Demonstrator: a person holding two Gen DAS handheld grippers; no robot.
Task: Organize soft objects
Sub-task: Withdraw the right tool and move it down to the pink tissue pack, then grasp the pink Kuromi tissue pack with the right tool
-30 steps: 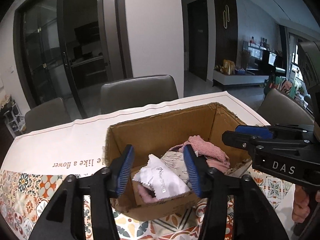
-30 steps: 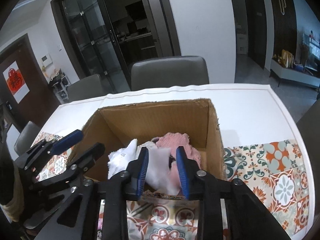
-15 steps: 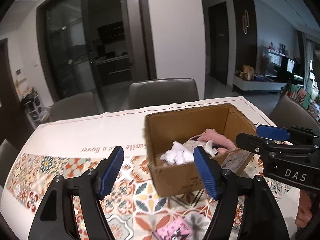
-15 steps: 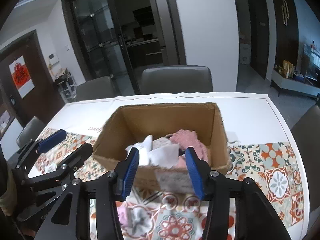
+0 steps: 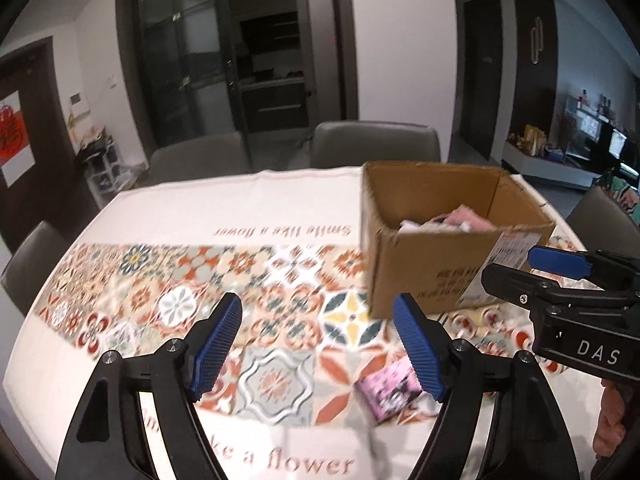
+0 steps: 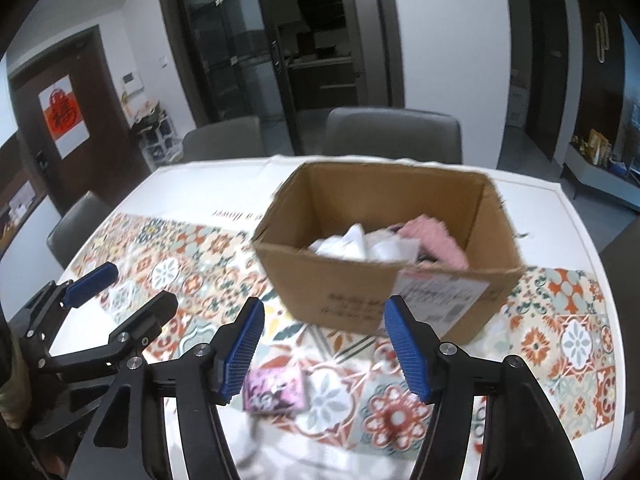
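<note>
A cardboard box (image 6: 360,292) stands on the patterned tablecloth and holds white cloths (image 6: 352,242) and a pink fluffy cloth (image 6: 434,238); it also shows in the left wrist view (image 5: 416,272). A pink printed soft item (image 6: 276,390) lies on the cloth in front of the box, also in the left wrist view (image 5: 390,388). My left gripper (image 5: 318,346) is open and empty, above the table left of the box. My right gripper (image 6: 322,350) is open and empty, just above the pink item.
Grey chairs (image 6: 392,134) stand around the table. The tablecloth (image 5: 168,296) has a tiled pattern and printed words. Glass doors and a dark wall lie behind. The table's right edge (image 6: 592,248) is near the box.
Both grippers have pulled back from the box and opened wider. The white cloths they were at now lie in the box. The view has swung left and the pink item has come into view.
</note>
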